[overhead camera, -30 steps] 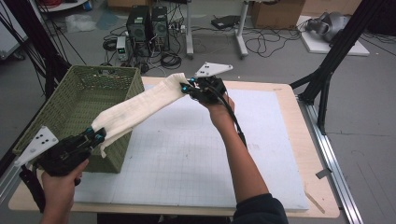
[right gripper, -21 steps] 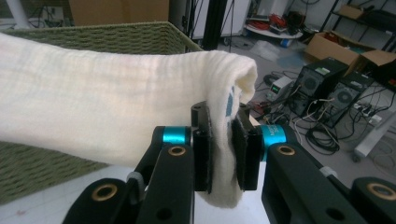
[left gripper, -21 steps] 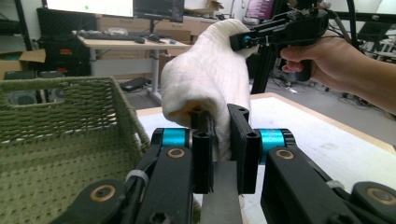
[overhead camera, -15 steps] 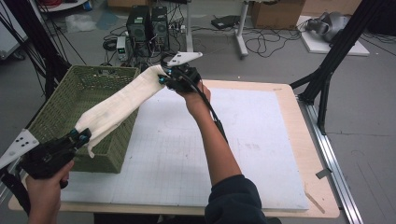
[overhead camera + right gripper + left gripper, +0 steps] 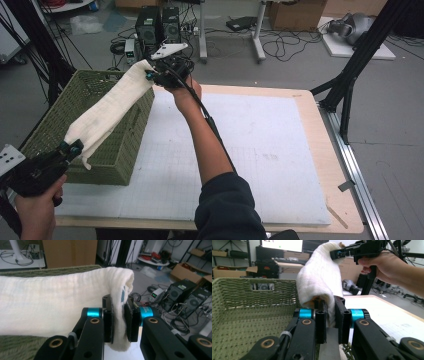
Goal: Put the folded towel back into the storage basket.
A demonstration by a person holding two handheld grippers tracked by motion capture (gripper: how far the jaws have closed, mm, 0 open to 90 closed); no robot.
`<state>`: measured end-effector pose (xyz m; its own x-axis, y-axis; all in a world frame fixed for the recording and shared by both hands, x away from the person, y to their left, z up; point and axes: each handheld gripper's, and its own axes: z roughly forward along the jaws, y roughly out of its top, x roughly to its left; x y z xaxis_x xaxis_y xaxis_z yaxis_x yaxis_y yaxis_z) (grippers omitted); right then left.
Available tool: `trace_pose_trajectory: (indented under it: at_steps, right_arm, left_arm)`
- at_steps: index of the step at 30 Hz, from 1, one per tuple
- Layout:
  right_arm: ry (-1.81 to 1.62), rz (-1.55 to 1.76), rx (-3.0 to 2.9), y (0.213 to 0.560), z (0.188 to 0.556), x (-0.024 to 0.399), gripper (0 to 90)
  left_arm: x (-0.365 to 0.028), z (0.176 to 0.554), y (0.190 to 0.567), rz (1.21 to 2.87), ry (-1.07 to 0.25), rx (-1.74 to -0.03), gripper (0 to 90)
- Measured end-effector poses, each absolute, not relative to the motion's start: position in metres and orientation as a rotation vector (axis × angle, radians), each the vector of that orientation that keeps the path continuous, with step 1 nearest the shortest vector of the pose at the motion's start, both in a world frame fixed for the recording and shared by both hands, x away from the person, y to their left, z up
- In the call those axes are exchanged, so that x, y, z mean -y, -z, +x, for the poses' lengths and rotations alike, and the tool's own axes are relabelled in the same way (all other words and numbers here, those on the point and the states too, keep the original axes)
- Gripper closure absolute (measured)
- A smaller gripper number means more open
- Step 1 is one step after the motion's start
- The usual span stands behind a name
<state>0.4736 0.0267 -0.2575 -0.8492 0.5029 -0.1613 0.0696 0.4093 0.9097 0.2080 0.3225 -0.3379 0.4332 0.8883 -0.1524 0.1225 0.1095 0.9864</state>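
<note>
A wooden table (image 5: 320,150) carries a white gridded mat (image 5: 260,160), and a green woven basket (image 5: 65,130) stands on the mat's left part. Above the basket a white cloth (image 5: 107,107) stretches in the air, folded into a long band that runs from the basket's near corner up to its far right corner, held off the rim at both ends. The left gripper (image 5: 70,148), in the hand at the bottom left, is clamped on the near end of the cloth; in the left gripper view the fabric is pinched between its black jaws. The right gripper (image 5: 150,76), on an outstretched arm, grips the far end, its jaws pressed tight on a fold in the right gripper view.
</note>
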Motion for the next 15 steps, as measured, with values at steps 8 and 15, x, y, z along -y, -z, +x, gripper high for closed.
trace_pose_trajectory:
  at_steps: [8,15]
  right_arm:
    - [-1.407,0.469,-2.270,0.258,0.482,-0.057,80.1]
    - [-1.368,0.470,-2.303,0.262,0.490,-0.084,80.1]
  left_arm:
    - [-0.329,0.205,0.340,1.354,-0.746,-1.014,80.9]
    - [-0.335,0.204,0.342,1.344,-0.766,-1.048,80.9]
